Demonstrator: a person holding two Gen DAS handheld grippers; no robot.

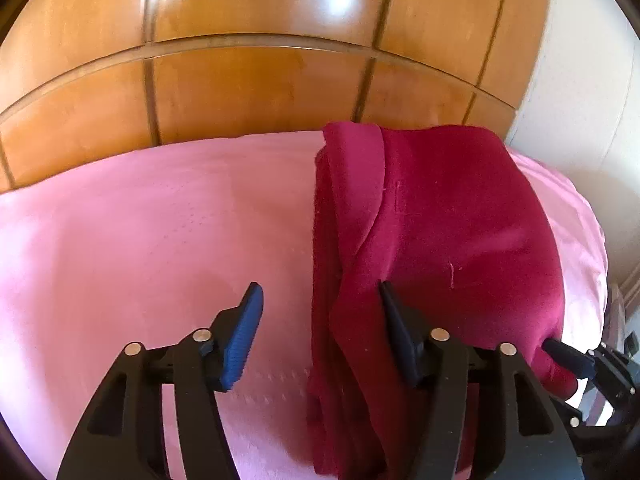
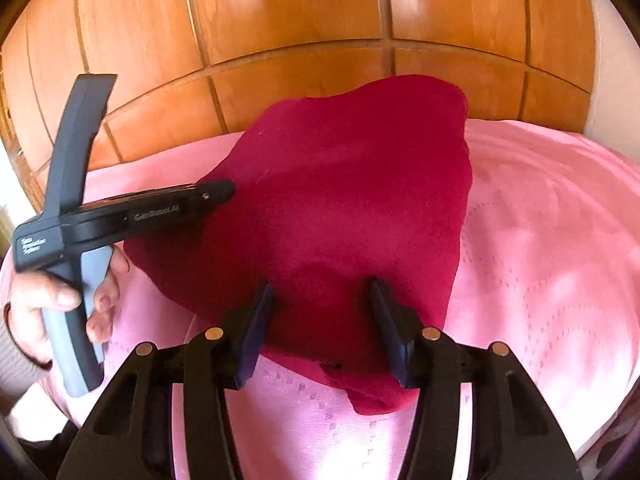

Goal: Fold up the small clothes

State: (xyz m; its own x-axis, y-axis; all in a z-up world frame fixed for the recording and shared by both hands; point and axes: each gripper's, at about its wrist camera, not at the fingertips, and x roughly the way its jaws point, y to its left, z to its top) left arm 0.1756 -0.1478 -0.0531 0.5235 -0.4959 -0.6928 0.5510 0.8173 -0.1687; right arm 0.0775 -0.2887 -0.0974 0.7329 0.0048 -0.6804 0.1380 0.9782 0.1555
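A dark red garment (image 1: 440, 220) (image 2: 340, 200) lies folded in layers on a pink bedspread (image 1: 140, 240) (image 2: 540, 240). My left gripper (image 1: 320, 292) is open and straddles the garment's left edge: its right finger rests over the red cloth, its blue-padded left finger over the bedspread. My right gripper (image 2: 320, 286) is open too, low over the garment's near end, with cloth under the gap and neither pad pressing it. In the right wrist view the left gripper (image 2: 226, 192) reaches the garment's left side, held by a hand (image 2: 60, 300).
A wooden wardrobe (image 1: 260, 80) (image 2: 280, 20) with panelled doors stands right behind the bed. A white wall (image 1: 580, 100) lies to the right. The bedspread drops away at its right edge (image 1: 592, 240). One finger of the right gripper (image 1: 560, 350) shows at the garment's right side.
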